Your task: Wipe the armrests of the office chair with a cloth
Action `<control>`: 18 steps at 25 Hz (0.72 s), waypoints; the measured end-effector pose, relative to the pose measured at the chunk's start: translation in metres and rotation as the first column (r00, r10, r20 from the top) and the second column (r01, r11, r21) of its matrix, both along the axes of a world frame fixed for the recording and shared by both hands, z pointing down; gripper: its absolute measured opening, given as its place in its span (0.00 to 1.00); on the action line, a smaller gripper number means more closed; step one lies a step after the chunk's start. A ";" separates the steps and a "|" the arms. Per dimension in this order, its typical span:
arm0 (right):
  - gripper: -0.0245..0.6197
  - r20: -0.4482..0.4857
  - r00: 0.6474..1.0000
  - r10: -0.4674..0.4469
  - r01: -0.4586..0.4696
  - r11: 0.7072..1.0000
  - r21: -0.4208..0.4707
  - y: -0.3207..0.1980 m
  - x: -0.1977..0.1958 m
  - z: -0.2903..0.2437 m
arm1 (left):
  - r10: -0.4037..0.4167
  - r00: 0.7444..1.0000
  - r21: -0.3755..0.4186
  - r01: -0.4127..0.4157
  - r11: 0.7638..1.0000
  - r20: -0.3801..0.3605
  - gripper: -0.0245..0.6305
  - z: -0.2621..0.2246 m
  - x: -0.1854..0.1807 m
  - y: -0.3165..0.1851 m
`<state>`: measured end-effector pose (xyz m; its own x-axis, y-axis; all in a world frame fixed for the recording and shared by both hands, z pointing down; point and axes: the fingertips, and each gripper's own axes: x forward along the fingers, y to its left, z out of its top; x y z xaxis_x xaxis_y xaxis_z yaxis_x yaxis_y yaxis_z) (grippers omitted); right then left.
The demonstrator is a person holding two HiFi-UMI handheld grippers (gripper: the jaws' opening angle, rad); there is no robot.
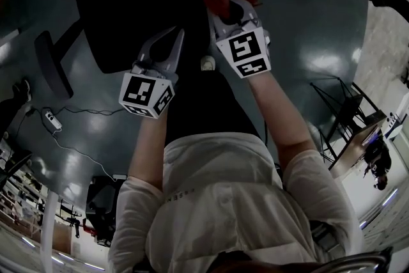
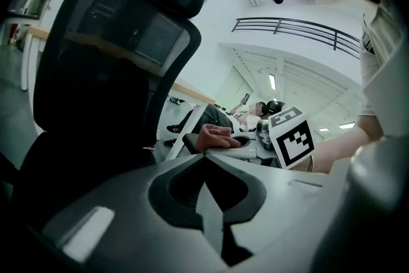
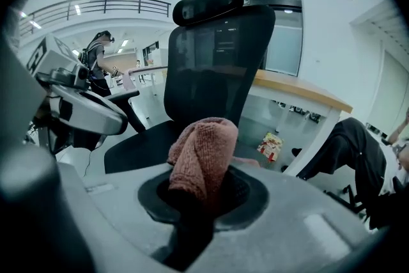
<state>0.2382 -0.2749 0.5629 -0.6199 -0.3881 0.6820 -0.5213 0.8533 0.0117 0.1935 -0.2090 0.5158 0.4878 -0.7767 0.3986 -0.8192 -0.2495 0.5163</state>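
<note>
Right gripper view: the right claw (image 3: pixel 202 183) is clenching a reddish cloth (image 3: pixel 203 147) at an armrest (image 2: pixel 189 141) of the black office chair (image 3: pixel 214 54), while the left claw (image 2: pixel 205 160) is hovering nearby, jaws pressed together, grasping nothing.

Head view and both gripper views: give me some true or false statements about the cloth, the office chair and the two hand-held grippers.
1. The right hand-held gripper grips the cloth in its jaws. True.
2. The left hand-held gripper grips a second cloth. False: its jaws are together with nothing between them.
3. The office chair has a headrest above its back. True.
4. The cloth is blue. False: it is pinkish red.
</note>
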 end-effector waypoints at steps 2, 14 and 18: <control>0.12 0.002 1.000 -0.009 0.009 1.000 0.008 0.014 0.005 0.001 | 0.001 1.000 0.001 -0.001 1.000 -0.001 0.06 0.000 0.007 0.007; 0.12 0.062 0.998 -0.018 0.021 0.999 -0.043 0.096 0.037 -0.006 | 0.006 1.000 -0.010 -0.006 1.000 -0.009 0.06 0.002 0.051 0.060; 0.12 0.078 0.996 -0.040 0.046 0.996 -0.073 0.126 0.048 -0.007 | 0.000 1.000 -0.005 0.000 1.000 -0.008 0.06 -0.002 0.060 0.071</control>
